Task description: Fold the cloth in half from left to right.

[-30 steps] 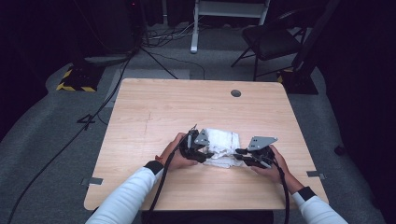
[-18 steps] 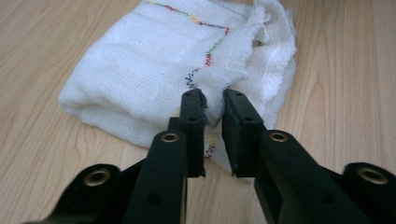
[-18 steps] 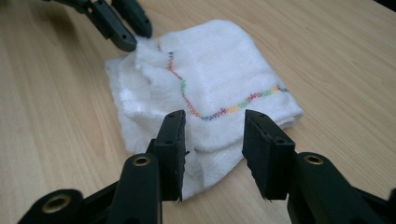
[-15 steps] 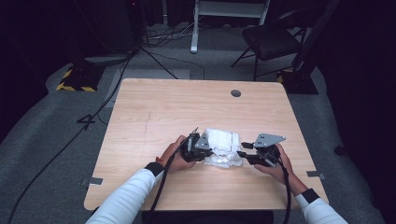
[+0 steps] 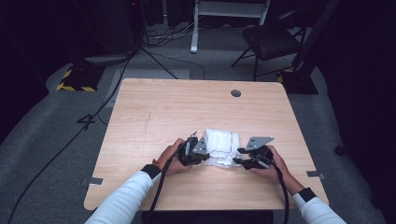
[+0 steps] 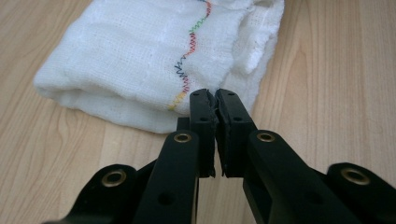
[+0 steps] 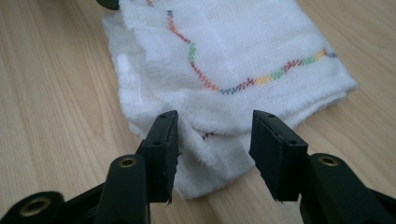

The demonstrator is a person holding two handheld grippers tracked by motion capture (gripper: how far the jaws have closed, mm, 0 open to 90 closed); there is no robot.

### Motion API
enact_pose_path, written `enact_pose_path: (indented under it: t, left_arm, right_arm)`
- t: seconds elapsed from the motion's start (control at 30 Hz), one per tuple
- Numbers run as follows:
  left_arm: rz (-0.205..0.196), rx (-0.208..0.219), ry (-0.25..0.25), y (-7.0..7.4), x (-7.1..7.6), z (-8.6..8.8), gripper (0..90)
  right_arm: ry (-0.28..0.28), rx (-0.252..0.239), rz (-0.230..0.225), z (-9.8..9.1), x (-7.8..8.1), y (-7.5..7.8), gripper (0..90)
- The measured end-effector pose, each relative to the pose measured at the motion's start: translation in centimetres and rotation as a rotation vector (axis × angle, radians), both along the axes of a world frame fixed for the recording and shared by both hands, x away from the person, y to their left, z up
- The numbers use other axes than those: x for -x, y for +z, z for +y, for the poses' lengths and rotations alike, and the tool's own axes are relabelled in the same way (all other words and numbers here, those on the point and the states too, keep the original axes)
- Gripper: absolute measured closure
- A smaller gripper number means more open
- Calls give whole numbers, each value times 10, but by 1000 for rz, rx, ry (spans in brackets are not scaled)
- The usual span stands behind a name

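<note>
Around my pale wood-grain table (image 5: 154,116) lie grey carpet, cables and a dark chair (image 5: 268,42). On its near half sits a folded white gauze cloth (image 5: 222,145) with rainbow zigzag stitching. My left gripper (image 6: 215,105) is pressed together at its edge; my right gripper (image 7: 214,128) straddles a corner, spread.

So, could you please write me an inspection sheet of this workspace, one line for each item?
Surface: light wooden table, with a round cable hole near its far edge.
Job's things: white folded cloth with multicoloured zigzag stitching, lying flat between the grippers.
Clutter: nothing seen.
Grippers: left gripper has jaws closed at the cloth's near edge; whether cloth is pinched cannot be told. Right gripper has jaws open, astride a cloth corner.
Cables: one black cable trails from each gripper toward the person; more cables lie on the floor.
Surroundings: grey carpet, dark chair, white stand leg, yellow-black striped base.
</note>
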State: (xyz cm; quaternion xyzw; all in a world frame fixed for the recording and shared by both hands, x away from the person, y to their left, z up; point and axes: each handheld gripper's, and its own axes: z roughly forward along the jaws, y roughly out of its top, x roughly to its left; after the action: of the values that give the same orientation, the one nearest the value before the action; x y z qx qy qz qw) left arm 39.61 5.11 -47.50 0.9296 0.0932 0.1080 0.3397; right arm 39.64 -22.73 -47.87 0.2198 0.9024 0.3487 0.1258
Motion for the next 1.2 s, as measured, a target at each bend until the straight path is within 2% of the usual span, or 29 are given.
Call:
enact_pose_path:
  t: [0.13, 0.33, 0.57, 0.73, 0.8, 0.97, 1.13, 1.2]
  left_arm:
    - [3, -10, -4, -3, 2, -2, 857]
    - [-4, -11, -3, -4, 2, -1, 849]
    - [-16, -4, 10, 1, 2, -1, 783]
    - [-27, 24, 25, 9, 3, 1, 731]
    - [-28, 22, 25, 13, 4, 3, 695]
    - [-35, 46, 49, 19, 6, 10, 611]
    - [-68, 9, 90, 24, 12, 15, 489]
    - [-70, 16, 104, 25, 14, 18, 442]
  right_arm:
    - [-10, 9, 14, -2, 4, -9, 543]
    - [-10, 7, 6, -5, 5, -10, 553]
    - [-7, 27, -27, -5, 6, -4, 536]
    - [-6, -2, -49, -8, 8, 7, 523]
    - [-10, -8, -58, -10, 8, 10, 519]
    - [-18, -14, -82, -13, 9, 16, 505]
    - [-26, -7, -104, -14, 11, 21, 487]
    - [-28, -6, -117, -14, 12, 23, 479]
